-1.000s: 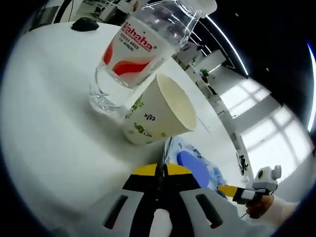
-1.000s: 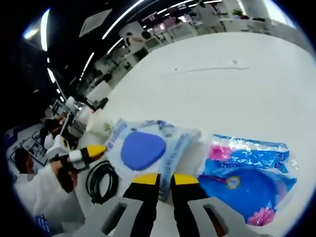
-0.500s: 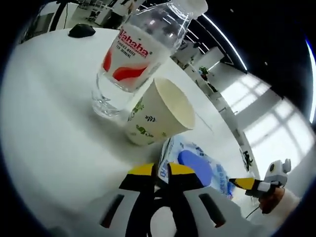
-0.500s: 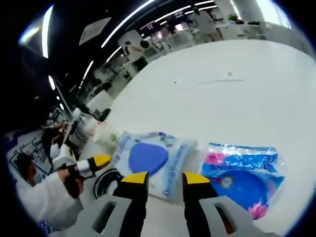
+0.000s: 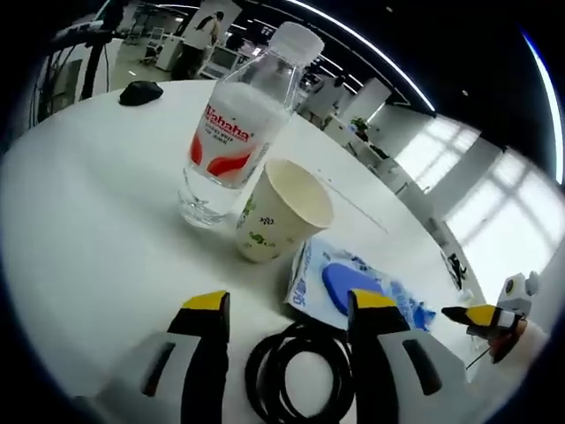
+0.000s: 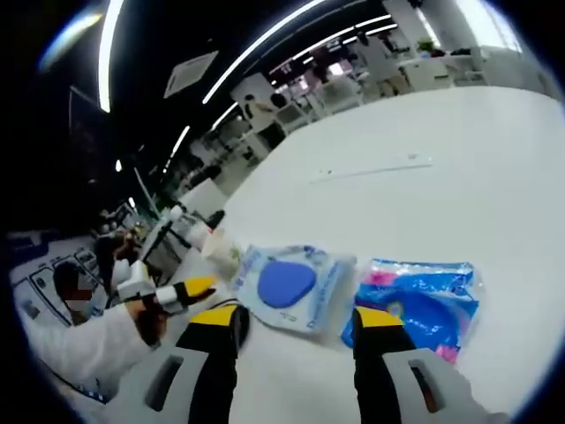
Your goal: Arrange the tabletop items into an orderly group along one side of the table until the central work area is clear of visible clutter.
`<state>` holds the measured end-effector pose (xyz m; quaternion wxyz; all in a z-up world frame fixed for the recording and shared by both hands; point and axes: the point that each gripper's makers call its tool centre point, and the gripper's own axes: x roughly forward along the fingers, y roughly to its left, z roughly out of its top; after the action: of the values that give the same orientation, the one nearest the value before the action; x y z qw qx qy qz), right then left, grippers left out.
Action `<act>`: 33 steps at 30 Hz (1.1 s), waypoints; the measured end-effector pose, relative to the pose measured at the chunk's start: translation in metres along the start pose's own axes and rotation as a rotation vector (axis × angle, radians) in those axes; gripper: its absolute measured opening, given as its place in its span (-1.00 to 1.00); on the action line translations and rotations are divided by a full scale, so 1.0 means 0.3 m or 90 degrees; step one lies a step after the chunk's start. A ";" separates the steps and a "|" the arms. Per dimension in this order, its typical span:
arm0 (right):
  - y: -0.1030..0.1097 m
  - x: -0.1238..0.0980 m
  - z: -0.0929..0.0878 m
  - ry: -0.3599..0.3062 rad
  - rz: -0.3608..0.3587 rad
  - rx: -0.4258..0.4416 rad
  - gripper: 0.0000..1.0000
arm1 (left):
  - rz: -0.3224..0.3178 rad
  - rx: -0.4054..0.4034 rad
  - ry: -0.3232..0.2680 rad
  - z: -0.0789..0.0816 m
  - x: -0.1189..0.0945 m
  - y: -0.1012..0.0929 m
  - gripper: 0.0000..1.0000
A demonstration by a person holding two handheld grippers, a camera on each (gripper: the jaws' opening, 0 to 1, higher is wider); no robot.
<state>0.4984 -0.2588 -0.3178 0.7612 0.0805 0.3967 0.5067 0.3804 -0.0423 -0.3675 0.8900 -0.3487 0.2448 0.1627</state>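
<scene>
Both jaws released: left gripper (image 5: 287, 305) over black cable coil (image 5: 300, 375), near paper cup (image 5: 281, 210) and water bottle (image 5: 234, 132); right gripper (image 6: 296, 322) before two wipe packets (image 6: 291, 284)

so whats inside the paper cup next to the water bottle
The paper cup tilts its mouth toward the camera; the pale inner wall looks empty. Its near rim hides the bottom, so that part can't be confirmed.
</scene>
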 end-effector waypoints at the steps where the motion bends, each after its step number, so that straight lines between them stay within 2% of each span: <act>1: -0.013 -0.004 0.011 -0.001 0.002 -0.004 0.15 | 0.004 0.011 0.001 -0.004 -0.012 0.001 0.19; 4: -0.035 -0.052 0.009 -0.016 0.004 -0.008 0.32 | 0.023 0.069 0.012 -0.012 -0.047 0.018 0.44; 7: -0.062 -0.098 -0.025 -0.020 -0.011 -0.008 0.40 | 0.031 0.092 0.029 -0.034 -0.078 0.012 0.52; 10: -0.081 -0.161 -0.056 -0.043 -0.025 0.026 0.43 | 0.032 0.106 0.036 -0.051 -0.096 0.016 0.50; 15: -0.122 -0.226 -0.113 -0.051 -0.047 0.057 0.46 | 0.036 0.125 0.046 -0.070 -0.125 0.029 0.49; 19: -0.152 -0.278 -0.099 -0.075 -0.060 0.084 0.45 | 0.040 0.122 0.057 -0.087 -0.130 0.032 0.46; 25: -0.173 -0.290 -0.089 -0.091 -0.072 0.103 0.41 | 0.045 0.120 0.061 -0.093 -0.121 0.022 0.37; 33: -0.144 -0.277 -0.107 -0.085 -0.056 0.110 0.36 | 0.056 0.112 0.094 -0.138 -0.102 0.031 0.14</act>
<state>0.4926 -0.3576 -0.3186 0.7977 0.1620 0.3900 0.4305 0.3377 -0.0684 -0.3822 0.8888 -0.2691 0.3377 0.1535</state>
